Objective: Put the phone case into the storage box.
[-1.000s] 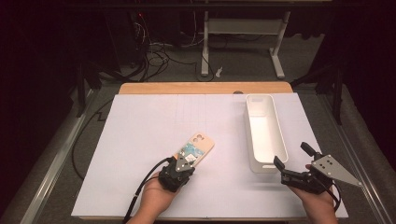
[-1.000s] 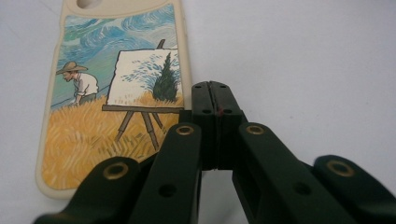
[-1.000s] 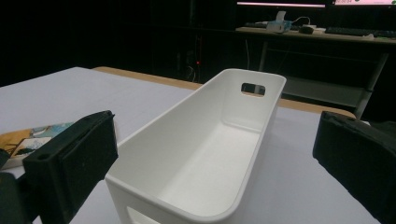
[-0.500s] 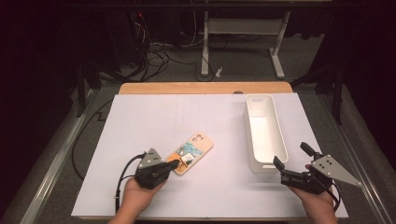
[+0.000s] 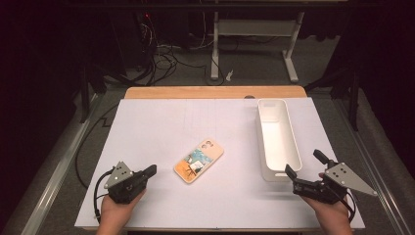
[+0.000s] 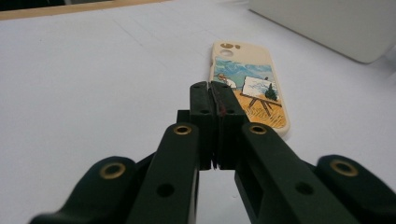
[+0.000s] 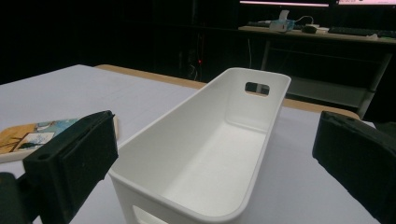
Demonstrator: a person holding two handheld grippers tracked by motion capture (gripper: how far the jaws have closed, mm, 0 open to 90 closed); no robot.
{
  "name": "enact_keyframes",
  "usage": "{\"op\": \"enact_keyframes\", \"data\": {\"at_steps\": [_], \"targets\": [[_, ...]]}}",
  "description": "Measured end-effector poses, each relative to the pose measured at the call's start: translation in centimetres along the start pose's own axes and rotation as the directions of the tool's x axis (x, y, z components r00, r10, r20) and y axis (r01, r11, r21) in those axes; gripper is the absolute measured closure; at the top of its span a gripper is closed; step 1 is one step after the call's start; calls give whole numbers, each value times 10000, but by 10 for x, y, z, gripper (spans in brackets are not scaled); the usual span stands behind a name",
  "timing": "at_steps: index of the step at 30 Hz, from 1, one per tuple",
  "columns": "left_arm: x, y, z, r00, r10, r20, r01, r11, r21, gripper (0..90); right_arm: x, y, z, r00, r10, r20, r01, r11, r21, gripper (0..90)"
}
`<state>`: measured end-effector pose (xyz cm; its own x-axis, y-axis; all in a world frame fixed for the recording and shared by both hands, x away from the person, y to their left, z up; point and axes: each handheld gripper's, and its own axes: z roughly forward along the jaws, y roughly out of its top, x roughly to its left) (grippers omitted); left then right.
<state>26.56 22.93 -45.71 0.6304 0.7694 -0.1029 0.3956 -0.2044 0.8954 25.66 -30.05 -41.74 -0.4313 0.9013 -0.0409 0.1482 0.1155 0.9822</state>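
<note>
Phone case printed with a painter-at-easel picture, no readable writing, flat on white table, long axis diagonal, camera cutouts toward far right, left gripper just beside, jaws together, empty, right gripper wide apart near white bin.

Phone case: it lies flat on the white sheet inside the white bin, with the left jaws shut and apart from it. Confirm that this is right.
Not quite. The phone case lies flat on the white sheet, but outside the white bin, to its left with a gap between them, as the high view shows. The rest holds: the left gripper has its jaws shut and is apart from the case.
</note>
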Motion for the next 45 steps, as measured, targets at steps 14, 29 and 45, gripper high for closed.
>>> {"op": "enact_keyframes", "data": {"at_steps": [14,29,45], "targets": [[-2,-2,3,9996,262,74,-260,9991,-334,309,-1,0,0,10000,-13,-7,13,10000,16,5],[-2,3,2,9998,-55,-173,46,9989,-474,2,-1,0,0,10000,-37,-18,37,10000,9,5],[4,37,16,9996,115,275,-211,9238,3824,7,-2,0,-2,10000,28,4,-28,10000,-33,5]]}}
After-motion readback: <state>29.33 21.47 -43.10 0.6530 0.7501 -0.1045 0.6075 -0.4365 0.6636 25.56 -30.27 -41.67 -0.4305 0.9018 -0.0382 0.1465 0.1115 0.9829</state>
